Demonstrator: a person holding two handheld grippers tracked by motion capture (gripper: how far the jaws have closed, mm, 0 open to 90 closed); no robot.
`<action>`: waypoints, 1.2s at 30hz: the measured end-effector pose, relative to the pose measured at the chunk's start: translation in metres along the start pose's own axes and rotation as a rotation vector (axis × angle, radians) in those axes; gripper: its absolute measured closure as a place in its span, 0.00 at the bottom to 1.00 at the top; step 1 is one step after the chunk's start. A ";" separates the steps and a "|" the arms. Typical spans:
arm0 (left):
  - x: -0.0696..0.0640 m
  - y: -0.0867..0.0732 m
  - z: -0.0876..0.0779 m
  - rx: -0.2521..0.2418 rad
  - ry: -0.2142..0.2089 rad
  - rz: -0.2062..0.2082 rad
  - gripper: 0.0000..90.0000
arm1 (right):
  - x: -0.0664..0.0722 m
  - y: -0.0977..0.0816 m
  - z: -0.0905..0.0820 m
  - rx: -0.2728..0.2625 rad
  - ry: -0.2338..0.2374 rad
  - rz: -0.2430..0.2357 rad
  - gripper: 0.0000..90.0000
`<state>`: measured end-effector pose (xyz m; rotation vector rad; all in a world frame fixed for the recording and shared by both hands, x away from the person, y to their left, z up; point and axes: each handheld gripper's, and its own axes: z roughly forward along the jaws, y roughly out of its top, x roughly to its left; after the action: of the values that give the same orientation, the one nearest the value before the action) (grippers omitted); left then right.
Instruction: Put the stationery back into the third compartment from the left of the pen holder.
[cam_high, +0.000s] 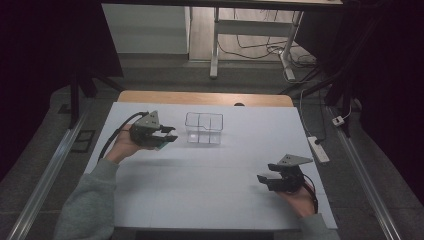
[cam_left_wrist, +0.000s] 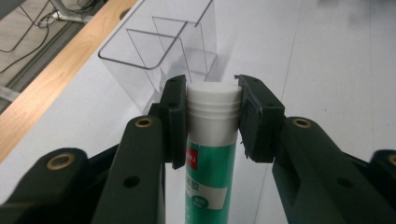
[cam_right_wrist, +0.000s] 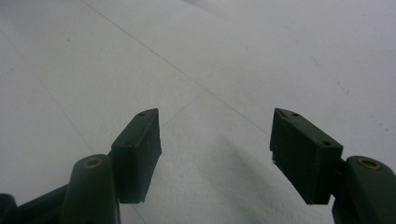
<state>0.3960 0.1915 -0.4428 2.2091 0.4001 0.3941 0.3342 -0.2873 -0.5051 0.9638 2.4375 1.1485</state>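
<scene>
My left gripper (cam_high: 170, 135) is shut on a glue stick (cam_left_wrist: 211, 154) with a green body and a white cap, its pads pressed on the cap from both sides (cam_left_wrist: 212, 88). It hovers at the table's left, just left of a clear plastic organiser box (cam_high: 204, 128) with several compartments, which stands upright ahead of the jaws (cam_left_wrist: 159, 42). A teal end of the glue stick (cam_high: 161, 145) shows under the gripper. My right gripper (cam_high: 265, 180) rests low near the front right of the table, open, with bare white surface between its jaws (cam_right_wrist: 215, 126).
A white sheet (cam_high: 200, 190) covers the table, and a wooden edge (cam_high: 205, 98) shows along the back. A power strip (cam_high: 318, 149) and cables lie on the floor to the right. Desk legs (cam_high: 215, 45) stand behind the table.
</scene>
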 end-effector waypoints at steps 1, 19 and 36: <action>0.000 0.001 0.000 -0.008 0.000 -0.005 0.72 | 0.000 0.000 0.000 0.000 0.001 -0.001 0.37; -0.002 0.007 -0.002 -0.055 0.025 -0.036 0.72 | 0.000 0.000 -0.001 -0.005 -0.003 -0.002 0.37; 0.006 0.028 -0.002 -0.198 0.043 -0.133 0.72 | 0.001 0.000 0.000 0.005 -0.003 -0.009 0.37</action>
<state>0.4046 0.1786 -0.4189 1.9725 0.5058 0.3923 0.3334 -0.2873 -0.5053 0.9544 2.4405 1.1379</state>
